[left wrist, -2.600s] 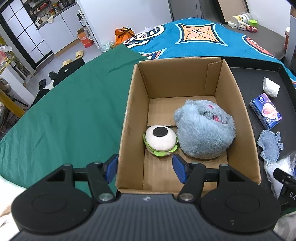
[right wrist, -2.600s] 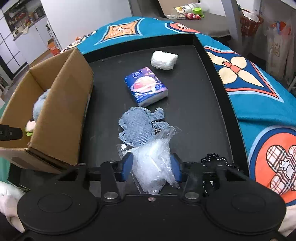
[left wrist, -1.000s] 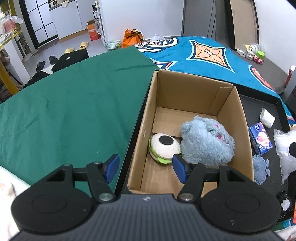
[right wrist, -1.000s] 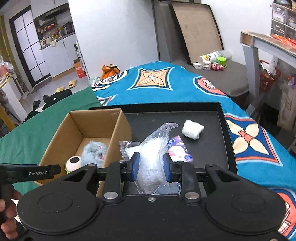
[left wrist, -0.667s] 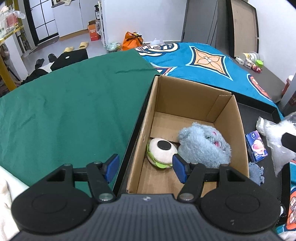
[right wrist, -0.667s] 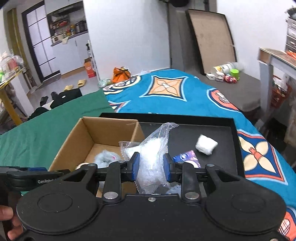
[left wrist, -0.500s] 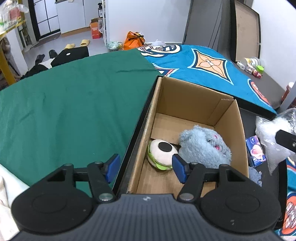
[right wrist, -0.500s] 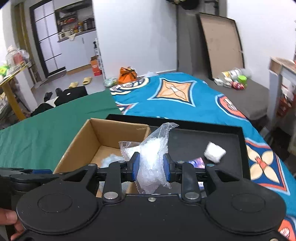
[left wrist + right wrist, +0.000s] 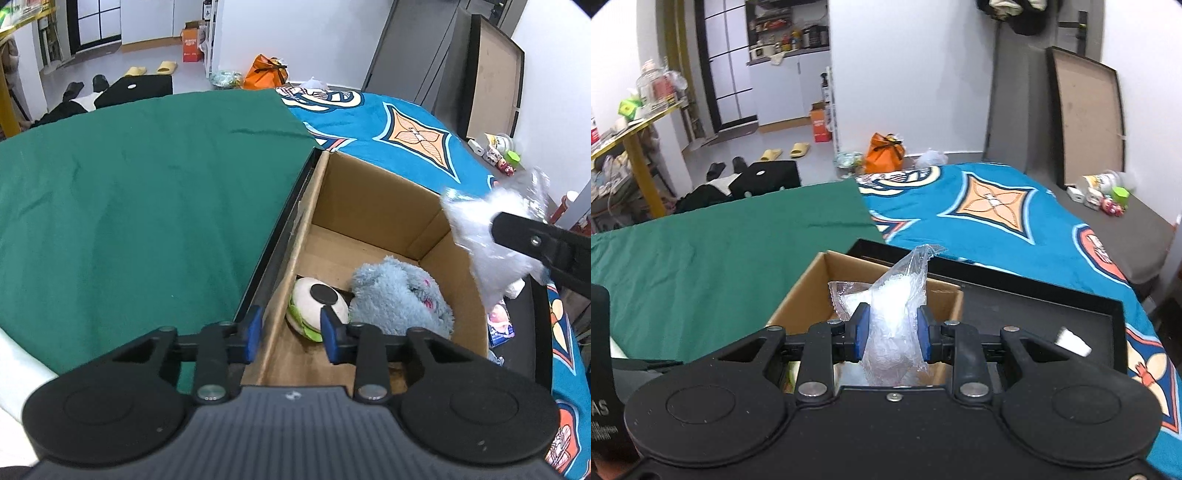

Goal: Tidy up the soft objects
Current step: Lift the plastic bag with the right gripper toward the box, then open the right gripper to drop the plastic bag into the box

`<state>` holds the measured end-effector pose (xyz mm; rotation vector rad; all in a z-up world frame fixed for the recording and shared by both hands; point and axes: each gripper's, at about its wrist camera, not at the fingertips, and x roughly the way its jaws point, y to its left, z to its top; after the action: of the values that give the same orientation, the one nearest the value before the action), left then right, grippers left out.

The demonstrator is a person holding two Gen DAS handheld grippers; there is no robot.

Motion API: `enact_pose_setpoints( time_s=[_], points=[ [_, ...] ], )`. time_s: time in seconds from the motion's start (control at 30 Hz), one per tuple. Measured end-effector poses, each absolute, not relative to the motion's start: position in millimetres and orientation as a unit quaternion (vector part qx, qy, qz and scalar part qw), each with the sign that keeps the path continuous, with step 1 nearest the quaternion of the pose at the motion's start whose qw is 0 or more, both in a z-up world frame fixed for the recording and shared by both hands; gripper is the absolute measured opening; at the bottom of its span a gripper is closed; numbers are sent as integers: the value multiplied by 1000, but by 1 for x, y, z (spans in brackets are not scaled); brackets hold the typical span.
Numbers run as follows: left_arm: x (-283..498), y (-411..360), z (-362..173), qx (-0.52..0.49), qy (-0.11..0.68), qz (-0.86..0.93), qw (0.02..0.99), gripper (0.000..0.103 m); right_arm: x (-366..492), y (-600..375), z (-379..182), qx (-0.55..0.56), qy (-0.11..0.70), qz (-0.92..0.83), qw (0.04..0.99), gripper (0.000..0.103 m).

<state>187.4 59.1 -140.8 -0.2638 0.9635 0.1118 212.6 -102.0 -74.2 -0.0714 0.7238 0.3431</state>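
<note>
**Left wrist view.**
- The left gripper (image 9: 291,330) sits at 6 o'clock, straddling the near left wall of the cardboard box (image 9: 369,192).
- Its jaws have just been closing. The wall stands between the pads, but bare cardboard shows beside the right pad, so they are not clamped on it: fingers released, holding nothing.
- Inside the box, a white eyeball toy (image 9: 317,302) lies just past the right pad. A blue plush (image 9: 399,295) touches it on the 3 o'clock side.
- At 3 o'clock the plastic bag (image 9: 491,240) hangs over the box's right wall, with the right gripper (image 9: 535,240) coming in behind it.
- A tissue pack (image 9: 498,321) lies outside the box, below the bag.

**Right wrist view.**
- The right gripper's fingers are clenched on the plastic bag (image 9: 897,295), which is pinched mid-body with loose film flaring up toward 12 o'clock.
- The bag is in the air in front of the open box (image 9: 798,295), toward its right side.
- The black tray (image 9: 1034,291) runs off toward 3 o'clock.

**Judgement.** The step is carrying the bag into the box.

**Risks.**
- If released here, the bag may land on the right wall or drop outside onto the tray, because it does not look clear of that wall yet.
- The slack film could snag on the cardboard edge.
- A bump from the right gripper could slide the light box, since the left pads do not yet brace it.
- If the left jaws close further, they may crease the wall.
</note>
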Motion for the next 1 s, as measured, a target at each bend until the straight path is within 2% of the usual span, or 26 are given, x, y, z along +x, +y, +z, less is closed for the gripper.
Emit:
enact_pose_setpoints(
  time_s=[0.13, 0.23, 0.33, 0.47, 0.67, 1.0],
  points=[
    [188, 64, -142, -143, 462, 64, 873, 23, 217, -91, -72, -29, 350, 193, 916, 30],
    [189, 68, -142, -157, 464, 68, 869, 22, 220, -85, -78, -34, 368, 210, 905, 64],
    [188, 68, -142, -159, 465, 68, 869, 22, 216, -87, -80, -33, 375, 203, 904, 64],
    [188, 66, -142, -155, 468, 70, 868, 23, 207, -98, -82, -31, 381, 186, 905, 79],
    [189, 59, -140, -134, 471, 65, 870, 27, 191, -121, -84, -28, 386, 143, 911, 89],
    [184, 51, -136, -111, 475, 58, 871, 46, 165, -158, -107, -16, 417, 73, 906, 91]
  ],
)
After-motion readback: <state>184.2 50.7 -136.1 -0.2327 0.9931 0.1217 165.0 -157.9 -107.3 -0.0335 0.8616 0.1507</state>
